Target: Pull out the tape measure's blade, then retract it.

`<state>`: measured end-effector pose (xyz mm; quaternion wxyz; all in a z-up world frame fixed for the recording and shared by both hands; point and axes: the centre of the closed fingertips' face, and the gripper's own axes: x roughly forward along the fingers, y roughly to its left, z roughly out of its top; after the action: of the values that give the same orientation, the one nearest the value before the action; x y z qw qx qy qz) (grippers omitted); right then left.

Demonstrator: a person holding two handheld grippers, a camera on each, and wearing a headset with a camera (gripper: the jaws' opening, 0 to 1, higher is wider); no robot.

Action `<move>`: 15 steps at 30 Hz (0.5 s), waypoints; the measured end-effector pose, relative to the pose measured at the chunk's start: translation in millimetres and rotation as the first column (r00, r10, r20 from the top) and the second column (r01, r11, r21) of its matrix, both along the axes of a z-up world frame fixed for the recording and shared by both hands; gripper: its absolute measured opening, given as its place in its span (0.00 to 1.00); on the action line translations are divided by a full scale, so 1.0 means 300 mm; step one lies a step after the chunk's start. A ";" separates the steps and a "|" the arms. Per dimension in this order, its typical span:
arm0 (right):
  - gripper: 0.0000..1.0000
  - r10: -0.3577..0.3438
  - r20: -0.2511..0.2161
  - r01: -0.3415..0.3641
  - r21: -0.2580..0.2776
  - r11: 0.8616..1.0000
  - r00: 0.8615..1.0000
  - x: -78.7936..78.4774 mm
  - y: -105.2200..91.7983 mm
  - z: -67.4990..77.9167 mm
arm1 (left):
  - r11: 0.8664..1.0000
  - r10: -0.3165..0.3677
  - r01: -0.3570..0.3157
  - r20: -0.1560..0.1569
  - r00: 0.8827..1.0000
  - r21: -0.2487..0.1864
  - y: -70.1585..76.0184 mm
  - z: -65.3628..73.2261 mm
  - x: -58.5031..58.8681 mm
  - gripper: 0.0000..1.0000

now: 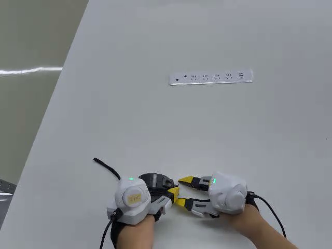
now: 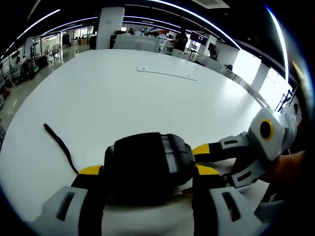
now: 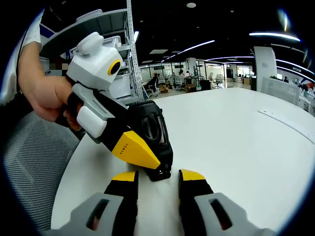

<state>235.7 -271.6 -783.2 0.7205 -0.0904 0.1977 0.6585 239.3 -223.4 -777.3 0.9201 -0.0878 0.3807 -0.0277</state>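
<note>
Left gripper [image 1: 162, 188], right gripper [image 1: 182, 192]: white housings, yellow-tipped grey jaws, green lights [image 1: 131, 179], black cables [image 1: 266, 207]. Yellow sticker [image 1: 134, 197] on left.

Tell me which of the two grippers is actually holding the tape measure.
The left gripper: its jaws clamp the black tape measure on both sides. The right gripper has its jaws open at the tape measure's front, gripping nothing.

No lettering is clear enough to read.

Left gripper [image 2: 147, 169] clamped, right gripper [image 3: 157, 176] parted.
</note>
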 end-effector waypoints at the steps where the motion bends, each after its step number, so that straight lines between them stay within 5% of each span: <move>1: 0.32 -0.003 -0.002 0.003 0.001 1.000 1.000 0.000 -0.002 0.001 | 1.000 0.000 0.000 -0.001 1.000 -0.003 -0.002 -0.001 -0.001 0.71; 15: 0.34 -0.092 -0.021 0.092 0.026 0.995 0.996 0.005 -0.073 0.039 | 0.998 -0.063 0.064 0.021 0.998 -0.028 -0.016 0.020 -0.010 0.71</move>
<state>237.3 -293.3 -771.6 0.7493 -0.0648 0.2000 0.6280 236.4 -228.1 -771.4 0.9212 -0.0885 0.3735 -0.0633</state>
